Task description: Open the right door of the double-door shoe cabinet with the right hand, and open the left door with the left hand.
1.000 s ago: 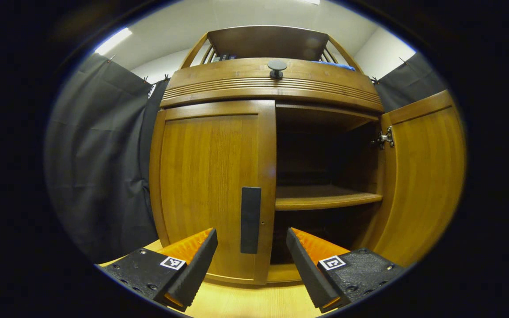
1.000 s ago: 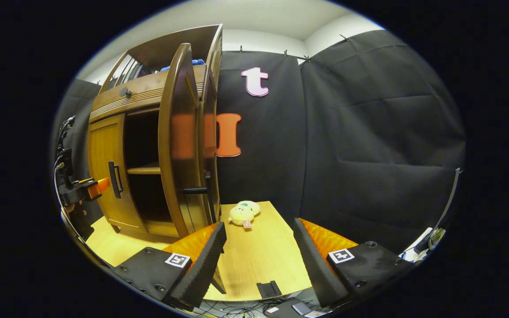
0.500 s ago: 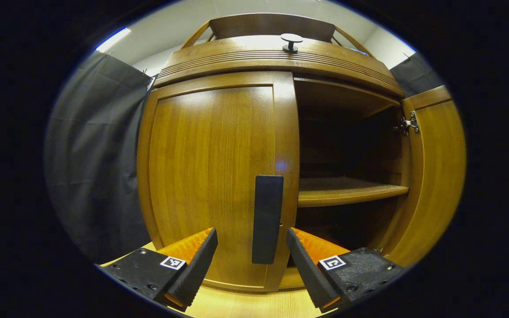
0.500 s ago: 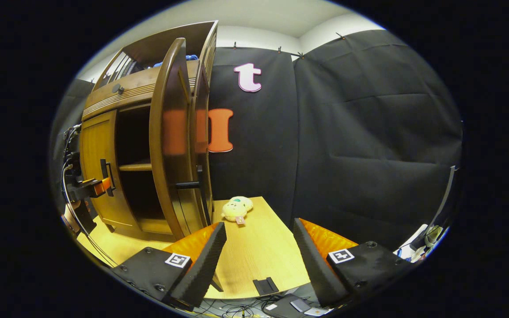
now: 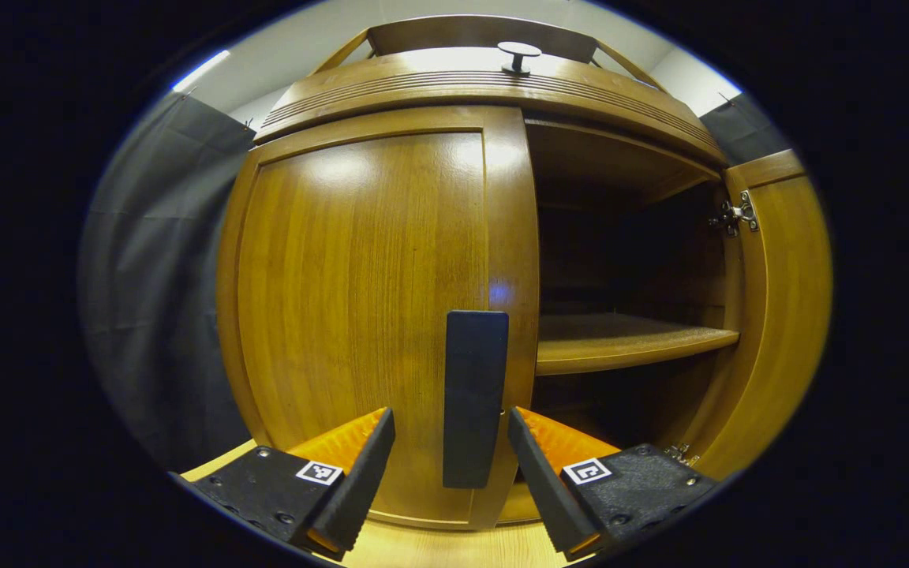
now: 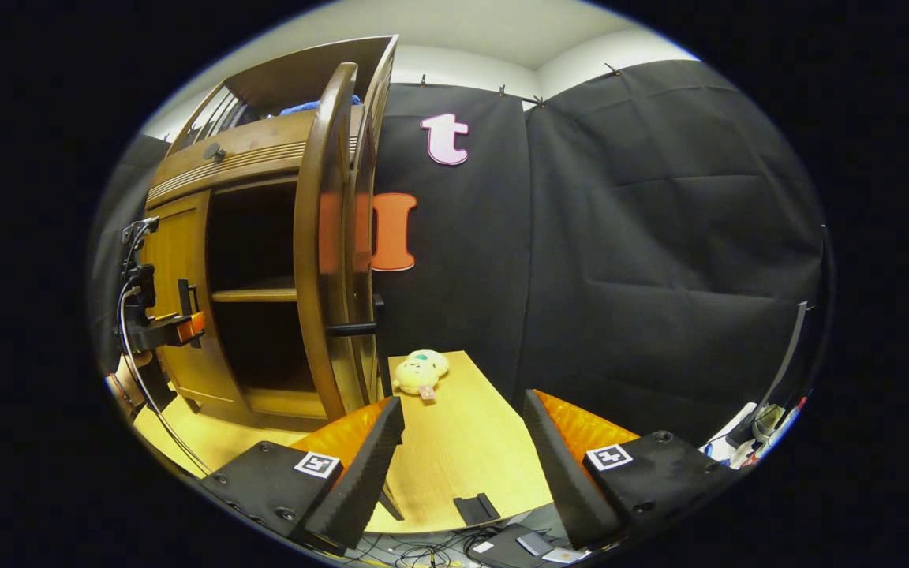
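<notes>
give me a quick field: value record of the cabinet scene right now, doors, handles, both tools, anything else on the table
right door: swung wide open
left door: closed
left door handle: between the open fingers of the left tool, not gripped
right tool: open, holding nothing, away from the cabinet
shelf: bare where visible
plush toy: lying on the table beside the cabinet

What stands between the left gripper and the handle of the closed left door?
Nothing visible. The left gripper is open, and the black handle of the left door rises straight ahead between its fingers, not yet clamped.
</notes>
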The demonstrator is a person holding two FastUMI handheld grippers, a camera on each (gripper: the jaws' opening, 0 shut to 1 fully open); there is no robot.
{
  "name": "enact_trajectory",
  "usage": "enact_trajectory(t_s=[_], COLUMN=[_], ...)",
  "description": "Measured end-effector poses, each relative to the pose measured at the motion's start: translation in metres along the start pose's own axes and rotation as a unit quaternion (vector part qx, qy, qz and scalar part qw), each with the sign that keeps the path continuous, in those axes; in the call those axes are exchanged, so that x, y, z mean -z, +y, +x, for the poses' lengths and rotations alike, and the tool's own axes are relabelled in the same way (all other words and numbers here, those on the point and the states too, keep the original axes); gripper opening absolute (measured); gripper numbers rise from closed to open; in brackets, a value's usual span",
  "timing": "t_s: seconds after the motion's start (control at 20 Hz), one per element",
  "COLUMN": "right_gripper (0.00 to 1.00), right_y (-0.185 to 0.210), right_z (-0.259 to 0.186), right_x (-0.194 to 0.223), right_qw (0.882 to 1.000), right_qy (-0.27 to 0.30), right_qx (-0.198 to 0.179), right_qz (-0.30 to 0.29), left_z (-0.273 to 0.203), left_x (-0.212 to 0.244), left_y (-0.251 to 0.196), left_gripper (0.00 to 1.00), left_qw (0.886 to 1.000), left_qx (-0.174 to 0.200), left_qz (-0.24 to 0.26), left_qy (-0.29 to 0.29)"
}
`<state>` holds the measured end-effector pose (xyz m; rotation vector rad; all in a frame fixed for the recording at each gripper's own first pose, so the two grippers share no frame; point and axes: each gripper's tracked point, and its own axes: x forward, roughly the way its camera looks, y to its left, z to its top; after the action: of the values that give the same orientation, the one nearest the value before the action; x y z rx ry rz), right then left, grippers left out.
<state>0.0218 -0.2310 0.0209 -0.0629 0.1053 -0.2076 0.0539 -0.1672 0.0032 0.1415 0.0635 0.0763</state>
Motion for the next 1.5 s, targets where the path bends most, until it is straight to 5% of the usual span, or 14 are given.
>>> enact_trajectory(t_s=[0.2, 0.45, 0.55, 0.6, 0.7, 0.85, 1.05, 1.1, 1.5], right_gripper=[0.95, 0.98, 0.90, 1.00, 0.90, 0.89, 0.89, 1.00, 0.98], right_y=[0.001, 0.006, 0.010, 0.012, 0.013, 0.014, 0.018, 0.020, 0.031], right_z=[0.001, 0.000, -0.001, -0.002, -0.004, -0.007, -0.013, -0.014, -0.032], right_x=[0.003, 0.004, 0.003, 0.003, 0.004, 0.006, 0.007, 0.008, 0.017], right_qw=[1.000, 1.000, 1.000, 1.000, 1.000, 1.000, 0.999, 0.999, 0.997], right_qy=[0.007, 0.007, 0.006, 0.004, 0.004, 0.009, 0.014, 0.014, 0.018], right_qx=[0.001, 0.002, 0.002, 0.001, 0.003, 0.010, 0.019, 0.022, 0.067], right_qz=[0.008, 0.011, 0.010, 0.009, 0.008, 0.016, 0.031, 0.032, 0.037], left_z=[0.003, 0.003, 0.004, -0.001, 0.000, -0.004, -0.012, -0.014, -0.030], left_x=[0.000, -0.001, -0.001, -0.001, -0.001, -0.002, -0.001, -0.001, 0.000], left_y=[-0.003, -0.003, -0.004, -0.008, -0.008, -0.009, -0.009, -0.010, -0.011], left_gripper=[0.72, 0.38, 0.30, 0.27, 0.27, 0.23, 0.18, 0.17, 0.15], left_qw=[1.000, 1.000, 1.000, 1.000, 1.000, 0.999, 0.999, 0.999, 0.997], left_qx=[0.009, 0.016, 0.015, 0.017, 0.025, 0.032, 0.042, 0.045, 0.062], left_qz=[-0.003, 0.008, -0.006, -0.011, -0.011, -0.019, -0.014, -0.017, -0.040], left_qy=[-0.005, -0.008, -0.007, -0.007, -0.012, -0.013, -0.004, -0.003, 0.003])
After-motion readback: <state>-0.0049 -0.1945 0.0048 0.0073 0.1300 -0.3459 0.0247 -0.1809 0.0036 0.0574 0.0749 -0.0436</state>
